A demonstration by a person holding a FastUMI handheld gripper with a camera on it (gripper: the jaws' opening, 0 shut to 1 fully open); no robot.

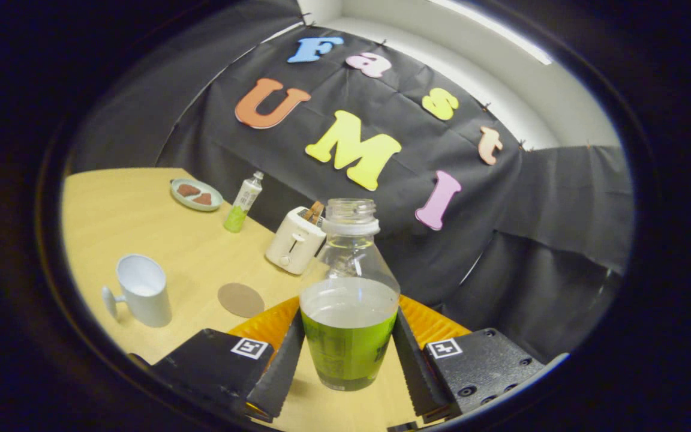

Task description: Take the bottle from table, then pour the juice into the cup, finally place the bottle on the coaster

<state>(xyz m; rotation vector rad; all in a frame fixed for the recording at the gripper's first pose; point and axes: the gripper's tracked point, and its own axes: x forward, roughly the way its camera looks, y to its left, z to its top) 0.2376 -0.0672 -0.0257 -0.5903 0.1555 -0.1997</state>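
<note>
A clear, uncapped bottle (348,300) about half full of green juice stands between my fingers. My gripper (348,315) is shut on it, one finger pressed to each side of its lower body. Its base hangs close over the wooden table (141,228); I cannot tell whether it touches. A white cup (143,289) with its handle turned away from the bottle stands on the table to the left of the fingers. Between the cup and the bottle lies a round brown coaster (240,300), bare.
Beyond the bottle a white toaster (294,241) holds a slice of toast. Farther back stand a small bottle (242,203) with green liquid and a plate (195,194) with brown pieces. Black cloth walls close off the table's far edge.
</note>
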